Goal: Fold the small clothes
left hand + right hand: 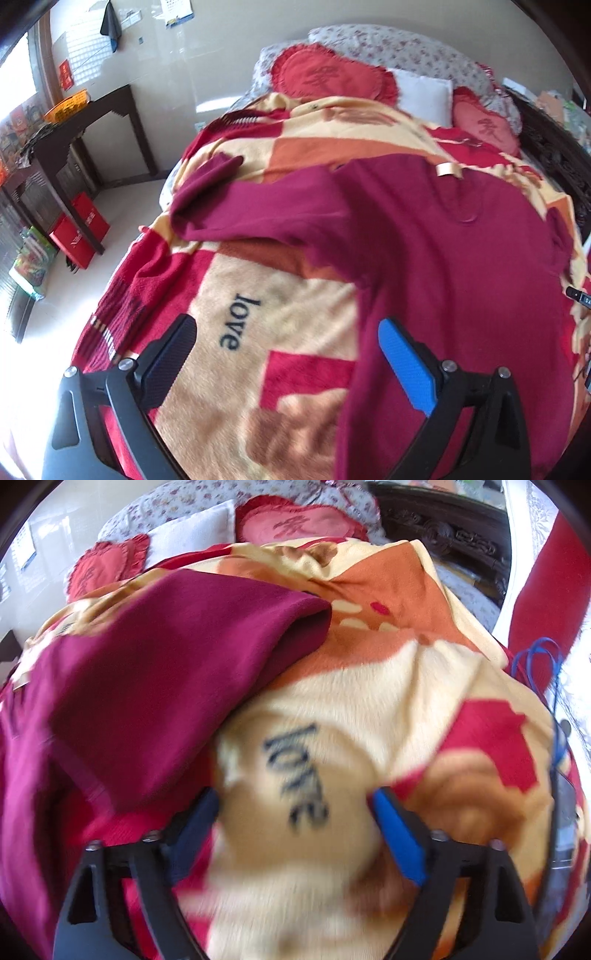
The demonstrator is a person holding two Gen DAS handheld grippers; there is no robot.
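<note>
Bed (546, 147) under blanket (295, 288), red and yellow. Dark red top (443, 236) flat on blanket, ahead of left gripper (288, 332). Pillows (325, 74) far ahead.

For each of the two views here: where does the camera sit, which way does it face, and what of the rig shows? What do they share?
Left wrist: on the left gripper, angled down the bed toward the pillows; its open fingers frame the maroon garment on the blanket.
Right wrist: on the right gripper, tilted down close over the blanket; open fingers, nothing between them.
Shared: garment, blanket, heart cushions.
</note>
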